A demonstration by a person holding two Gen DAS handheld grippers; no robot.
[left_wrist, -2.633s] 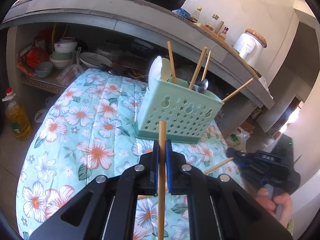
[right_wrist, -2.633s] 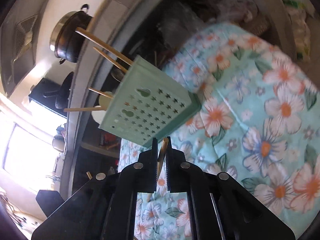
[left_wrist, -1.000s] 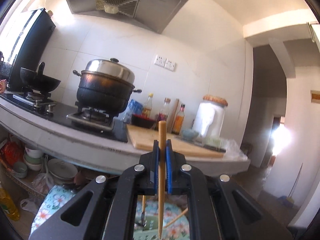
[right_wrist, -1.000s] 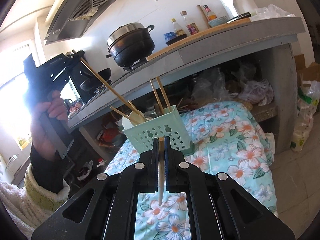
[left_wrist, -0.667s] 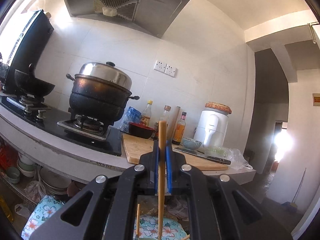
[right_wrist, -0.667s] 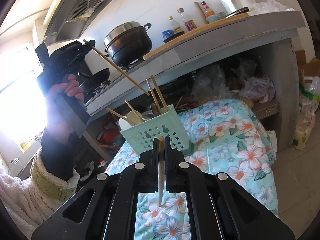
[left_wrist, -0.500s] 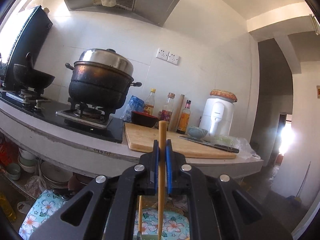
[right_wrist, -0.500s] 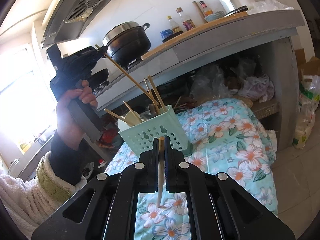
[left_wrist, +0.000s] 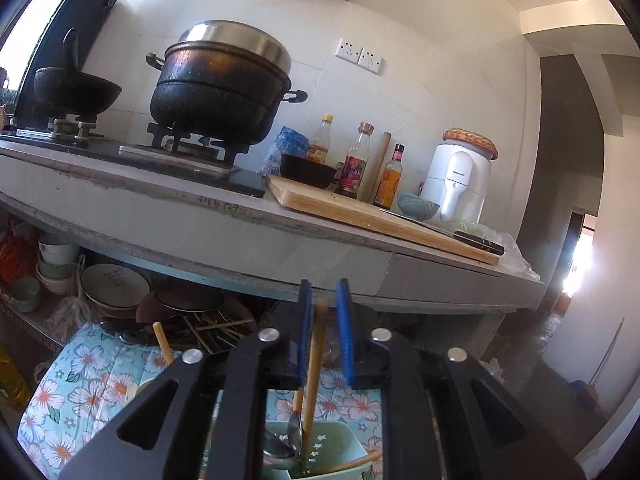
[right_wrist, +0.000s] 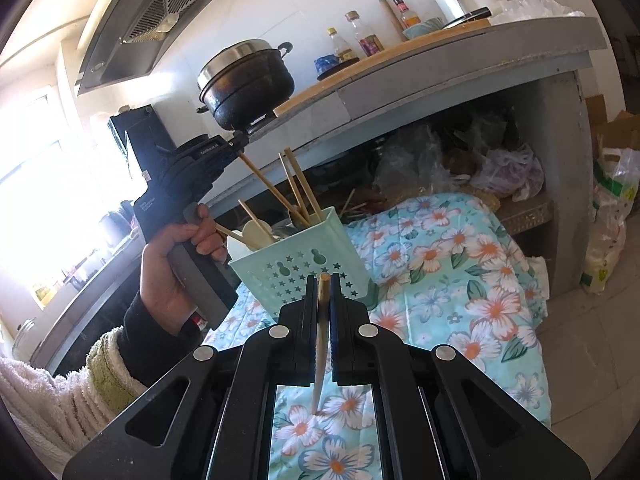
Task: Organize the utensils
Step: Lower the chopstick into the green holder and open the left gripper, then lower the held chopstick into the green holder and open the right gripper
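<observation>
A mint green utensil basket (right_wrist: 304, 264) stands on the floral cloth (right_wrist: 460, 280), with several chopsticks and a spoon in it. My left gripper (left_wrist: 324, 292) hovers above the basket (left_wrist: 336, 454), its jaws opening. A wooden chopstick (left_wrist: 316, 360) stands between the blue pads with a gap on each side, its lower end down in the basket. The right wrist view shows the left gripper (right_wrist: 238, 146) at the top of that slanted chopstick (right_wrist: 268, 184). My right gripper (right_wrist: 323, 280) is shut on another chopstick (right_wrist: 322, 340), held just in front of the basket.
A concrete counter (left_wrist: 200, 216) carries a black pot (left_wrist: 220, 88), a wok, a cutting board (left_wrist: 360, 212), bottles and a white appliance (left_wrist: 460, 184). Bowls and plates (left_wrist: 108, 284) fill the shelf beneath. Plastic bags (right_wrist: 608, 216) sit at the right. A hand (right_wrist: 176, 264) in a towelling sleeve holds the left gripper.
The left gripper came down over the basket and its pads parted from the chopstick, whose lower end now sits inside the basket. The right gripper kept still with its chopstick.
</observation>
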